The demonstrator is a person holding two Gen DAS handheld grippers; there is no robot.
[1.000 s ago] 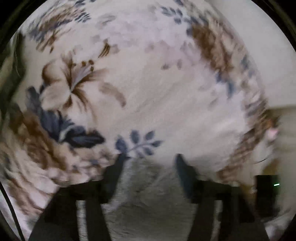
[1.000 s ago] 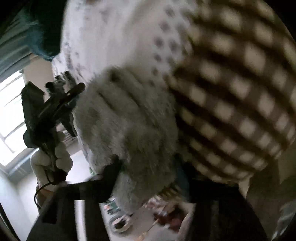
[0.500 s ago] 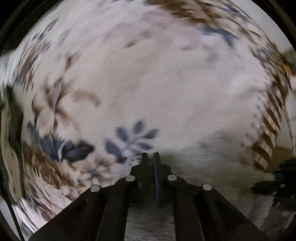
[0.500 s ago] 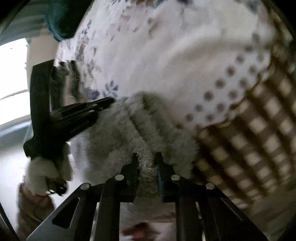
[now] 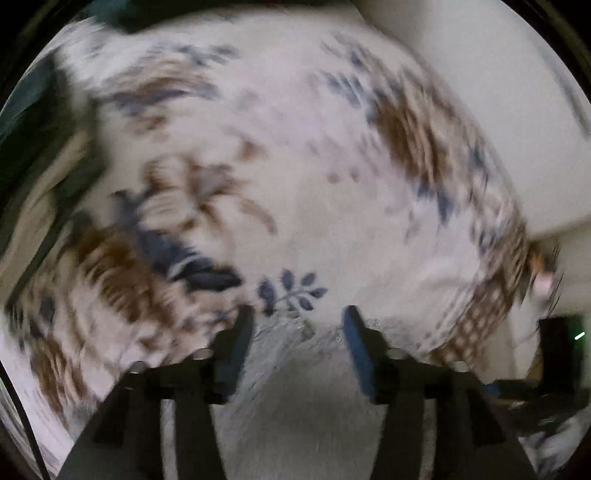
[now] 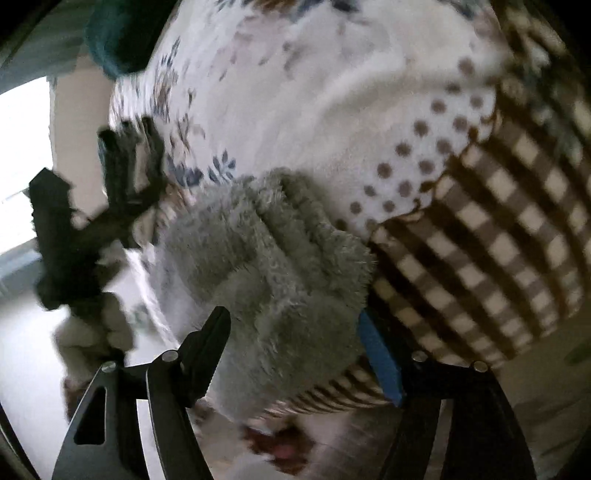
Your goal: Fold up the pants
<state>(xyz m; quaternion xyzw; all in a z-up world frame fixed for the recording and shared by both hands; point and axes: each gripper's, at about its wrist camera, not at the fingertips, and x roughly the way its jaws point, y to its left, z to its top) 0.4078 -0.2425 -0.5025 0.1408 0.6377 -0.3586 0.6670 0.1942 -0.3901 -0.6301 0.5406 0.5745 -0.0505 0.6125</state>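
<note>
The grey fluffy pants lie bunched on a floral bedspread. My right gripper is open, its jaws spread on either side of the bunched grey fabric. My left gripper is open too, its jaws apart over the edge of the pants. The left gripper also shows in the right wrist view, at the far left end of the pants.
A brown checked border and a dotted band of the bedspread lie to the right. A dark teal pillow sits at the far end. A window glows on the left. A pale wall stands behind the bed.
Both grippers were shut on the grey pants half a second ago and have opened, letting the fabric go. The pants have settled on the bedspread.
</note>
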